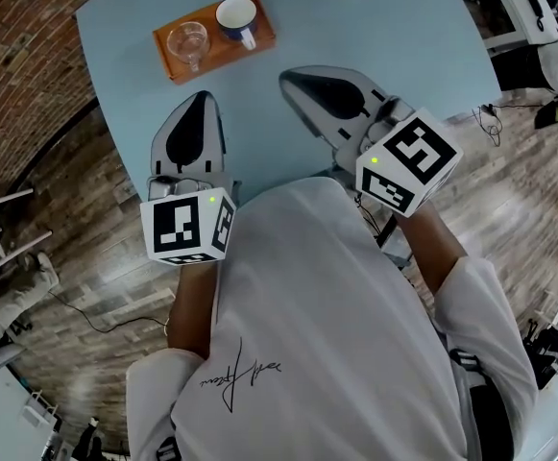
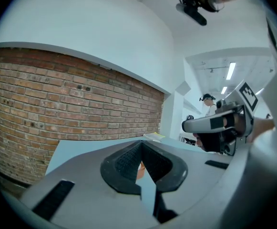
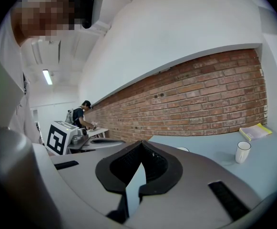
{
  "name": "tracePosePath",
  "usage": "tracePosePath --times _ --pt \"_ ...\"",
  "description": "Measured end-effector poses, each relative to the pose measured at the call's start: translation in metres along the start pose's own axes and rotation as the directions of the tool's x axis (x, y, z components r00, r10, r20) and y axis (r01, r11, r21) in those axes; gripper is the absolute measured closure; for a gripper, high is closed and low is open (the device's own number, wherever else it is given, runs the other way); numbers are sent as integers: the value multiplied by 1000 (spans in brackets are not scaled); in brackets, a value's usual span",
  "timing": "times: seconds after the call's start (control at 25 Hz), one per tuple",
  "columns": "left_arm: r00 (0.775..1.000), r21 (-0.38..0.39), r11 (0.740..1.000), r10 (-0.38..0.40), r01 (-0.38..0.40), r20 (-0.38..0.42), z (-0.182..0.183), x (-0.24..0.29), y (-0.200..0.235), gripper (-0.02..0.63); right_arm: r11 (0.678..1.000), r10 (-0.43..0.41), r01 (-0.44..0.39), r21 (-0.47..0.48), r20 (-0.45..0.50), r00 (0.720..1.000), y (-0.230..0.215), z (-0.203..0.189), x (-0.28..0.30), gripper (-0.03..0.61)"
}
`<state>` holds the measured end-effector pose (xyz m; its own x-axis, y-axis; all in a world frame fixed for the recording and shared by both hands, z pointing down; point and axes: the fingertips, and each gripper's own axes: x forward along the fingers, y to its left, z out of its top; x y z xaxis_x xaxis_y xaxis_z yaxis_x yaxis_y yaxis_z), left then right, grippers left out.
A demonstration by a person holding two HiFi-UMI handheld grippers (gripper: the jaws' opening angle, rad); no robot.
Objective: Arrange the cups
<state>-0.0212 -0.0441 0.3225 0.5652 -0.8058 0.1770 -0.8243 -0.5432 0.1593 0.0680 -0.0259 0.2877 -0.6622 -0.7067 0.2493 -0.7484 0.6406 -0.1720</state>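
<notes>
Now tray [image 1: 219, 54] holds glass cup [image 1: 187, 39], blue mug [image 1: 237, 17].

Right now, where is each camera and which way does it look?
Head view: on the person's head, looking steeply down at blue table; shirt, left hand-held gripper and right hand-held gripper show.
Left gripper view: rides that one, faces the brick wall along shut jaws; the right one shows.
Right gripper view: likewise; the left one shows. Both share the wall.
</notes>
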Motion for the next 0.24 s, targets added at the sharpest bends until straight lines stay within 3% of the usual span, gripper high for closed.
tracePosePath --times 0.24 --pt "1000 -6 1000 -3 3 5 2 1 1 604 1000 3 -3 -2 -9 1000 0 -2 -1 560"
